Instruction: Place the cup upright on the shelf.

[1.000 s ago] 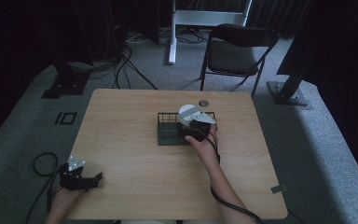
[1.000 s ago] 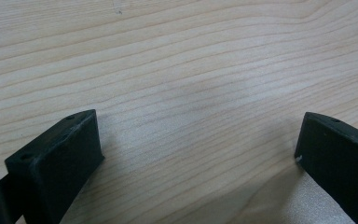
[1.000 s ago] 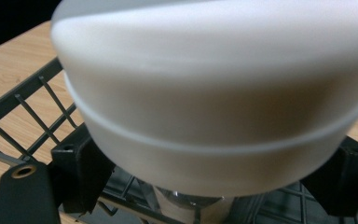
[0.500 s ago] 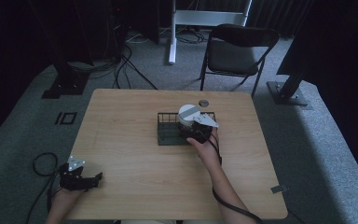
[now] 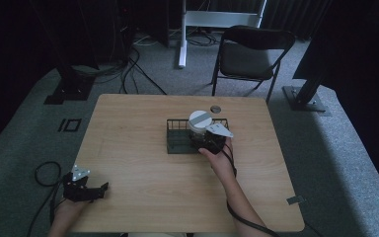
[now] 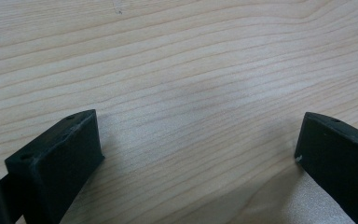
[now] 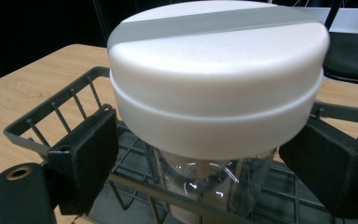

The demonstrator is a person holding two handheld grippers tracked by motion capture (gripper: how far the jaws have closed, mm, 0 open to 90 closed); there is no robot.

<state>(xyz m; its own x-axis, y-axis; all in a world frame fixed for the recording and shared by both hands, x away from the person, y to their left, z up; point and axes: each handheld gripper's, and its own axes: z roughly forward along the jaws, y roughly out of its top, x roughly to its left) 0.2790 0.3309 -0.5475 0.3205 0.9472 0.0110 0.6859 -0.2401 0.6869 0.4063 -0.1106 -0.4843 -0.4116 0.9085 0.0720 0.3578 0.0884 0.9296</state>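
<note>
Right tool [image 5: 208,139] is at the near side of the black wire basket [image 5: 177,139], mid-table [image 5: 143,182], jaws spread wide on either side of a clear jar [image 7: 214,184] with a white lid [image 7: 216,79]. In the right gripper view the pads sit beside the jar's glass body under the lid's overhang, with a gap on both sides, so nothing is clamped. My read: it is lined up either to take the jar below the lid or has just let it go; can't tell which.

The jar stands upright inside the basket, at its right end. The lid has a grey stripe across the top. Basket walls would keep the jar from sliding, which likely explains approaching from the near side over the rim.

Left tool [image 5: 83,187] is parked at the near-left corner of the table, jaws wide, empty; its view shows bare wood [image 6: 191,70] between the pads. Looks idle, kept well clear of the work.

Count: two tools, one basket, one jar, one lid. One small round thing [image 5: 215,108] on the table just behind the basket; too small to identify. One folding chair [image 5: 249,54] beyond the table.
</note>
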